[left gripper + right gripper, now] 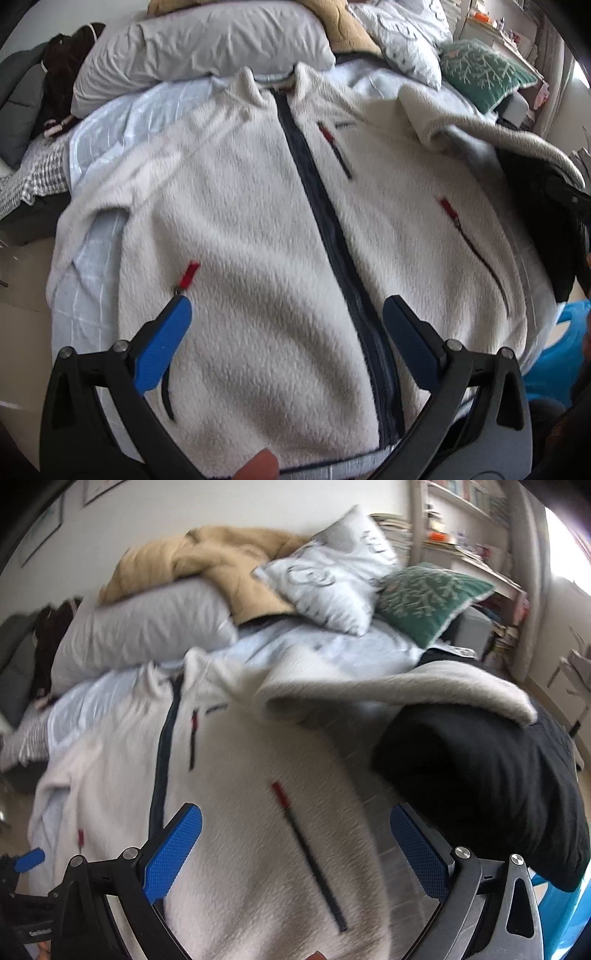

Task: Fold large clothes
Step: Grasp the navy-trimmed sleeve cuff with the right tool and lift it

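With the white fleece jacket (258,221) spread front-up on the bed (110,122), collar toward the grey pillow (199,44), both grippers sit over its hem end. Left gripper (288,314): jaws wide apart, nothing between them, aimed down along the jacket, straddling the dark centre zipper (325,221); left blue pad (166,339) just beside the red pull of the lower pocket zip (188,275); a fingertip (258,467) shows at the bottom edge of that view. Right gripper (295,834): jaws also spread, empty, hovering over the jacket's panel on the far side of the centre zipper, straddling the slanted pocket zip (310,856). One jacket sleeve (388,690) is flipped up and draped across a black garment (480,775) beside the jacket. Green patterned cushion (428,598), white cushion (332,576) and tan blanket (207,557) sit beyond the collar. Both views are motion-blurred.
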Action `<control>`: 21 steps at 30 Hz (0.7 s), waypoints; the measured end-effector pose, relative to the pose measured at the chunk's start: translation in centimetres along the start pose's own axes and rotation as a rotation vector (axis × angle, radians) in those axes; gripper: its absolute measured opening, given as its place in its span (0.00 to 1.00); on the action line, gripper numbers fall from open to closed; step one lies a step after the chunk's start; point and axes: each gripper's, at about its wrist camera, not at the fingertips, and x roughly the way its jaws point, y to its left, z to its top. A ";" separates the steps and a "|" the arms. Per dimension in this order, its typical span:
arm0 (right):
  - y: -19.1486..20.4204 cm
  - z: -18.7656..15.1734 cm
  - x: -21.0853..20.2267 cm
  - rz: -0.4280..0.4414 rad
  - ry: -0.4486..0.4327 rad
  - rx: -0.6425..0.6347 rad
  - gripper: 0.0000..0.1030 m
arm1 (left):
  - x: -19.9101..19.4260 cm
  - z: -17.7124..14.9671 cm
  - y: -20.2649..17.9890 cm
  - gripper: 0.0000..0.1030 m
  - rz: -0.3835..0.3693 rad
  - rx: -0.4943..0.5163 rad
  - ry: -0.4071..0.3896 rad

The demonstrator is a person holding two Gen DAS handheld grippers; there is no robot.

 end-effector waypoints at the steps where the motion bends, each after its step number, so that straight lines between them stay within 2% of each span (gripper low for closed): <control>1: -0.9 0.3 -0.2 -0.002 -0.011 0.030 1.00 | 0.0 0.3 0.0 1.00 -0.001 -0.007 -0.024; 3: -3.2 0.8 -0.9 -0.007 -0.034 0.107 1.00 | 0.6 0.5 0.0 1.00 -0.001 -0.013 -0.063; 9: -9.4 2.5 -2.4 0.007 -0.114 0.317 1.00 | 4.8 0.2 0.3 1.00 -0.018 -0.043 0.048; 13: -13.1 4.0 -0.5 0.028 -0.108 0.445 1.00 | 5.4 0.8 -0.1 1.00 -0.042 -0.039 0.050; 16: -15.1 4.7 2.2 0.070 -0.053 0.501 0.98 | 5.8 1.0 -0.5 1.00 -0.105 -0.020 0.068; 18: -15.8 5.4 4.0 0.037 -0.031 0.503 0.98 | 6.1 1.1 -0.7 1.00 -0.148 -0.021 0.085; 21: -16.4 6.7 5.2 -0.016 -0.040 0.488 0.94 | 6.4 1.4 -0.6 1.00 -0.168 -0.029 0.083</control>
